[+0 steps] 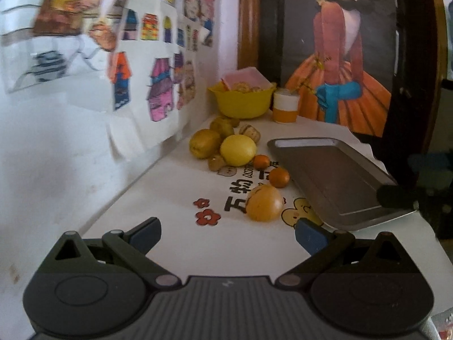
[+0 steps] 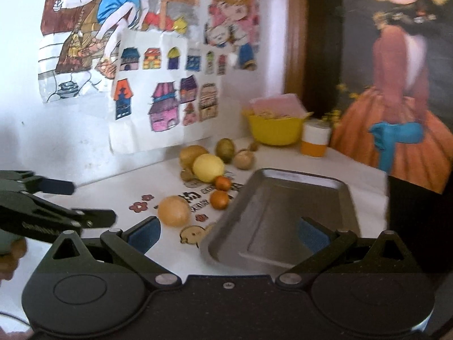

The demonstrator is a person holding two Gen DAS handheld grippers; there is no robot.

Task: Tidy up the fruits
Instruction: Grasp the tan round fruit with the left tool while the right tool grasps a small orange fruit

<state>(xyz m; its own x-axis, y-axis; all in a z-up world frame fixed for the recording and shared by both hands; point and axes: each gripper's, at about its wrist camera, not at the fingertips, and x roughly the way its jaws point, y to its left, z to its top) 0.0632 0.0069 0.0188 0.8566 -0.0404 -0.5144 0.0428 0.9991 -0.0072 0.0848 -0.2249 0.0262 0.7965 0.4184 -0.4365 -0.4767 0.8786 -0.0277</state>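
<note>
White bench point(image 1: 175, 243) with printed cartoon flowers and characters carries everything. Grey rectangular metal tray point(image 1: 334, 178) sits at 3 o'clock of the left wrist view, bare inside; in the right wrist view it lies dead ahead point(image 2: 286, 212), tilted-looking from fisheye. Yellow plastic bowl point(image 1: 240, 102) at 12 o'clock against the back wall, holding small pale items and a pink packet. Orange-and-white cylindrical cup point(image 1: 285, 107) just beside the bowl at its 3 o'clock.

Fruits loose on the bench, left of the tray, none in it: round yellow lemon point(image 1: 237, 150) mid-cluster; yellow-green oval fruit point(image 1: 204, 143) touching it at 9 o'clock; large orange-yellow round fruit point(image 1: 264, 202) nearest the camera, at 6 o'clock of the cluster, just beside the tray edge; two small orange round fruits point(image 1: 279, 177) between the lemon and the big one; small brownish nut-like fruits point(image 1: 216, 162) around the lemon, type cannot tell.

Left tool point(image 1: 228, 233) low at 6 o'clock, blue-padded fingers spread wide, nothing between them. Right tool point(image 2: 228, 233) also spread wide, empty, one finger over the tray. Left tool also visible at 9 o'clock in the right wrist view.
</note>
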